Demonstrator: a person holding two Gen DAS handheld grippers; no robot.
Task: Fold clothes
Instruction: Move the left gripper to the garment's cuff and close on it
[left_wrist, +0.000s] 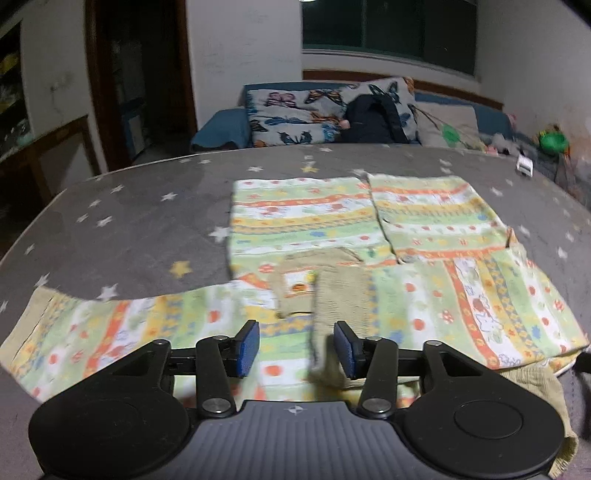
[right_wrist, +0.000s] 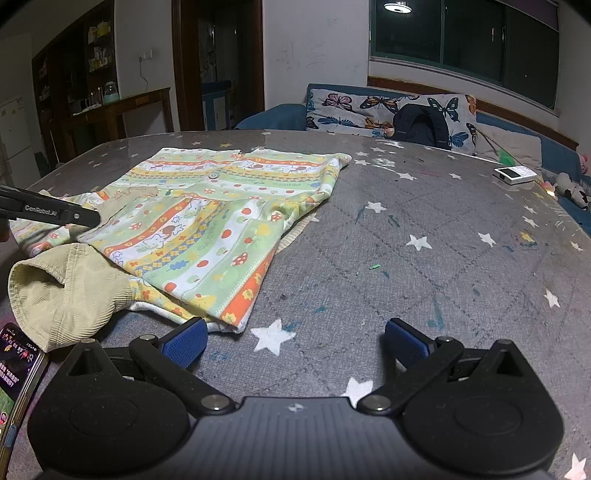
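the shirt (left_wrist: 369, 236) lies flat on the table (left_wrist: 140, 221), buttoned front up, and to me the folding looks barely begun. the body is spread out smooth on the far side. one sleeve (left_wrist: 110, 325) still stretches out to the left along the near edge, and the other sleeve (right_wrist: 207, 254) lies across to the right, its khaki cuff (right_wrist: 62, 291) hanging near the table's near edge. the khaki collar (left_wrist: 340, 291) sits in the middle, close to me. i judge both sleeves still have to be brought in over the body, and then the body folded over itself.

my left gripper (left_wrist: 295, 347) hovers low over the near edge of the shirt, pointing straight across it toward the far side. its jaws stand moderately apart, with a strip of the collar running up between them; the right pad (left_wrist: 345, 354) looks close against that strip, but i hold nothing. the picture is a little blurred there, so whether it touches i cannot tell.

my right gripper (right_wrist: 295, 343) sits over bare table, just right of the shirt's near corner, jaws spread wide and empty. its left pad (right_wrist: 184, 341) is just beside the hem. a phone (right_wrist: 18, 362) lies at the near left, and a small white box (right_wrist: 515, 174) sits far off to the right.
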